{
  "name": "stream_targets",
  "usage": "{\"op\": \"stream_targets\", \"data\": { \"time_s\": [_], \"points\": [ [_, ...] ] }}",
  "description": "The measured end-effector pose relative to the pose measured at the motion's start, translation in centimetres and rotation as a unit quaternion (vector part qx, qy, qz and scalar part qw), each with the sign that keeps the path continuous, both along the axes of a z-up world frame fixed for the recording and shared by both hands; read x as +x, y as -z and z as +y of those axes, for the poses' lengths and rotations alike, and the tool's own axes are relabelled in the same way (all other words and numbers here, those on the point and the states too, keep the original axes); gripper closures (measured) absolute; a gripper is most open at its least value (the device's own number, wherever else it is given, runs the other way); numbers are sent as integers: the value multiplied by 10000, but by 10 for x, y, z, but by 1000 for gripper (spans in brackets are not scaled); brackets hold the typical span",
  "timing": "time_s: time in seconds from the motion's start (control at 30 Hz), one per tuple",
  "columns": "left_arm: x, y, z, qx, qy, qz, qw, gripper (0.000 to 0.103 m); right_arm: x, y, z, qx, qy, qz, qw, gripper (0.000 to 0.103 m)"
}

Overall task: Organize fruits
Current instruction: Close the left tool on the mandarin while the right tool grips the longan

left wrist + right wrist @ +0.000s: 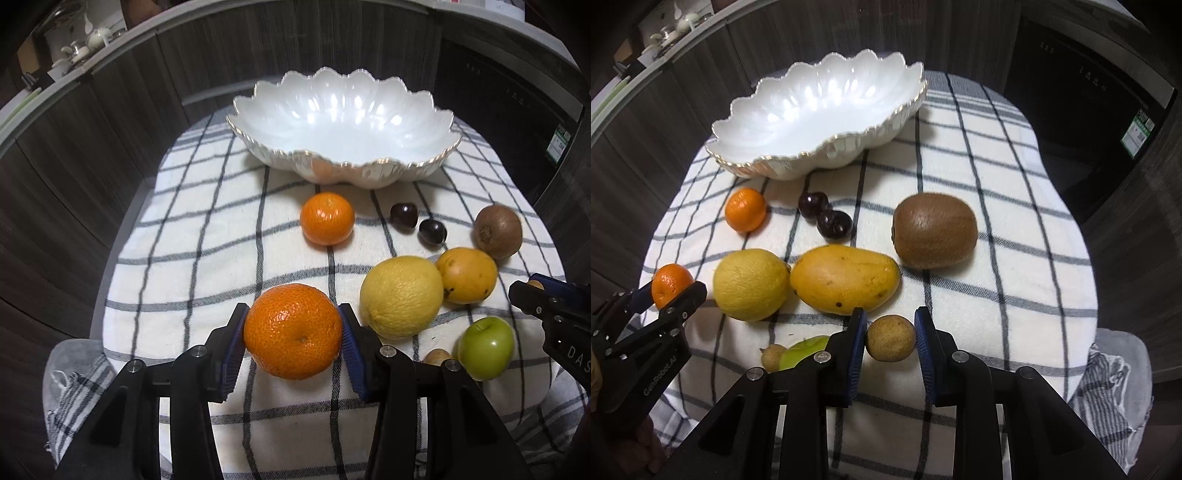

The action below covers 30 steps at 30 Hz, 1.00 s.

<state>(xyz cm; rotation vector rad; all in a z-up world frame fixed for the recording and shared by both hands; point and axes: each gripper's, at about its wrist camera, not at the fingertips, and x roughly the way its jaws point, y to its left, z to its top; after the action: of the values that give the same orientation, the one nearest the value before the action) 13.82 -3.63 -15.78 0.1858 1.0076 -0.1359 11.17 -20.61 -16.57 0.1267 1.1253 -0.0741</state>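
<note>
We've got the bowl (798, 125) at the back of the surface (997, 206), cherries (824, 214) just before it, kiwi (934, 230) right, lemon (750, 284) touching the mango's (845, 279) left.

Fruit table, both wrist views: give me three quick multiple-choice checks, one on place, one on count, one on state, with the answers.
1. Where does the kiwi lie?
A. in the bowl
B. on the checked cloth, beside the mango
C. in the left gripper

2. How many dark cherries are on the cloth?
A. two
B. four
C. none

3. What is the right gripper doing?
A. open over the lemon
B. shut on a small brown round fruit
C. shut on the green apple

Answers:
1 B: the kiwi sits on the checked cloth next to the mango; the white scalloped bowl holds nothing.
2 A: two cherries lie side by side before the bowl.
3 B: its blue pads press the small brown round fruit from both sides.
</note>
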Motion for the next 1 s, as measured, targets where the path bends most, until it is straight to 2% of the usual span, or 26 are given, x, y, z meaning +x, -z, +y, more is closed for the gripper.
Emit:
{"op": "stream_targets", "data": {
  "time_s": [0.47,0.7,1.0],
  "points": [
    [6,-52,5,-188,-42,-578,9981,56,7,-57,3,-87,-105,-787,9968,75],
    [34,-71,1,-268,-106,-837,9961,56,28,-78,2,-84,-141,-1123,9935,75],
    [90,-86,-6,-295,-104,-982,9947,56,78,-99,0,-72,-181,-1425,9896,75]
  ]
}}
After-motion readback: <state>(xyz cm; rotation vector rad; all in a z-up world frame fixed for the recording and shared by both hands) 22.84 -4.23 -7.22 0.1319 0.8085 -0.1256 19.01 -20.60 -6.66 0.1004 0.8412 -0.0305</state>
